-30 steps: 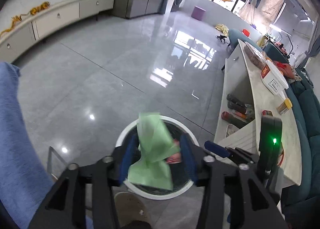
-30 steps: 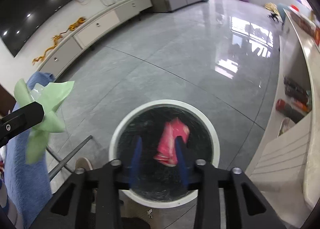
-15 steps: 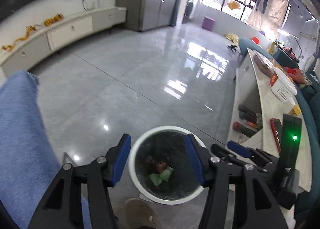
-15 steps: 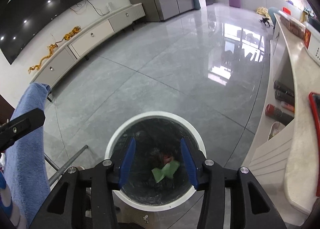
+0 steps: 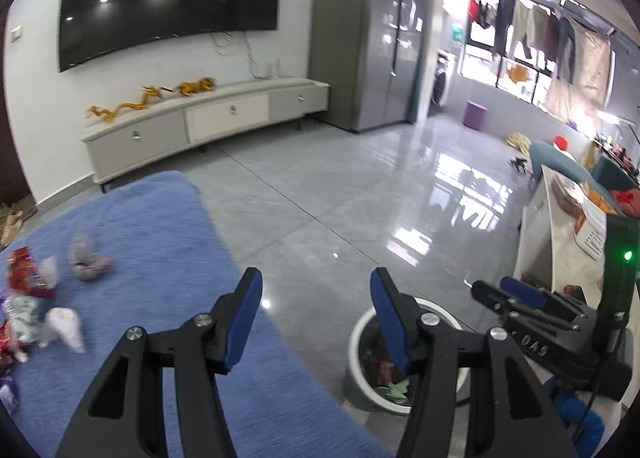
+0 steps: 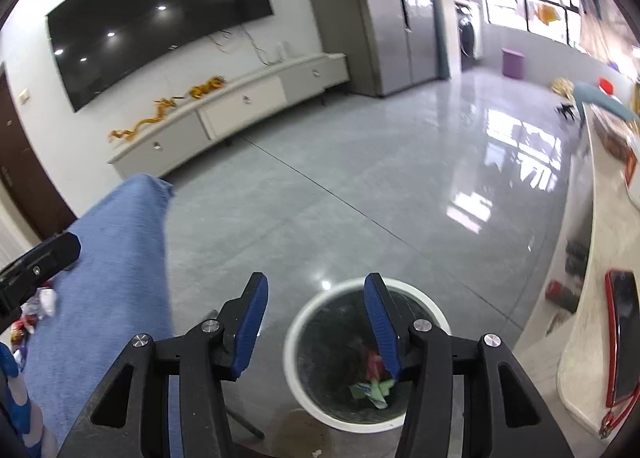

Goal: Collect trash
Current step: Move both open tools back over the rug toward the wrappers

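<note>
Now both my grippers, left (image 5: 316, 288) and right (image 6: 316, 294), empty; left parted, right's jaws opening. Bin (image 6: 298, 328) below right; blue cloth (image 5: 160, 242) with wrappers (image 5: 28, 278) left of bin.

The only near-legible marking is white lettering, seen upside down, on the black body of the right gripper (image 5: 536, 348), at four o'clock in the left wrist view; it cannot be read with certainty.
</note>
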Demonstrator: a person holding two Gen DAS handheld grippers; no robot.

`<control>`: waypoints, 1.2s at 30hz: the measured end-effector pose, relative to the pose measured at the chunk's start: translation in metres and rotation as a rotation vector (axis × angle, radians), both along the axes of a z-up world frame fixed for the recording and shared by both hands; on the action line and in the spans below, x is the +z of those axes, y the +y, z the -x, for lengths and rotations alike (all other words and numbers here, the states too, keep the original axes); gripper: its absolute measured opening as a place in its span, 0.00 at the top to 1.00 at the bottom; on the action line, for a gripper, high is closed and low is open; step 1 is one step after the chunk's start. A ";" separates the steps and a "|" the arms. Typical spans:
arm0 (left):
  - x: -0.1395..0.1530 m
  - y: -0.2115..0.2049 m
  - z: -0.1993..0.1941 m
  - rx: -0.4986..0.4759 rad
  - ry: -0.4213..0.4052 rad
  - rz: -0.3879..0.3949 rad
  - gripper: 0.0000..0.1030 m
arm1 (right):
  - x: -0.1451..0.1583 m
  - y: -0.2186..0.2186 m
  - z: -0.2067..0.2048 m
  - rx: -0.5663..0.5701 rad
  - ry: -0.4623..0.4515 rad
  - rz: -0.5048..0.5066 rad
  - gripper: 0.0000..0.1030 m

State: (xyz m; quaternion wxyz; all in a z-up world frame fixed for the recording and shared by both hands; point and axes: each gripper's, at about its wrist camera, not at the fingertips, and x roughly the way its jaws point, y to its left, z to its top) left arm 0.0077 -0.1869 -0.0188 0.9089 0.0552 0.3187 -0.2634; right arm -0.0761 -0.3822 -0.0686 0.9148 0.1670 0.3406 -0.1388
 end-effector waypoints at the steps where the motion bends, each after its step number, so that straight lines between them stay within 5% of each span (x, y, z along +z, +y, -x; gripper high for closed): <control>1: 0.003 0.013 0.000 0.019 -0.002 0.005 0.47 | 0.005 0.006 -0.001 0.014 -0.011 0.003 0.54; 14: 0.003 0.177 -0.009 0.286 0.003 0.032 0.47 | 0.052 0.108 -0.032 0.251 -0.075 0.071 0.54; 19: -0.004 0.238 -0.007 0.394 -0.005 0.055 0.38 | 0.057 0.144 -0.047 0.324 -0.070 0.092 0.54; 31: -0.047 0.378 -0.002 0.683 0.048 0.026 0.38 | 0.035 0.239 -0.086 0.553 0.011 0.104 0.49; 36: -0.066 0.403 -0.002 0.720 0.101 0.040 0.38 | 0.012 0.282 -0.116 0.670 0.065 0.072 0.48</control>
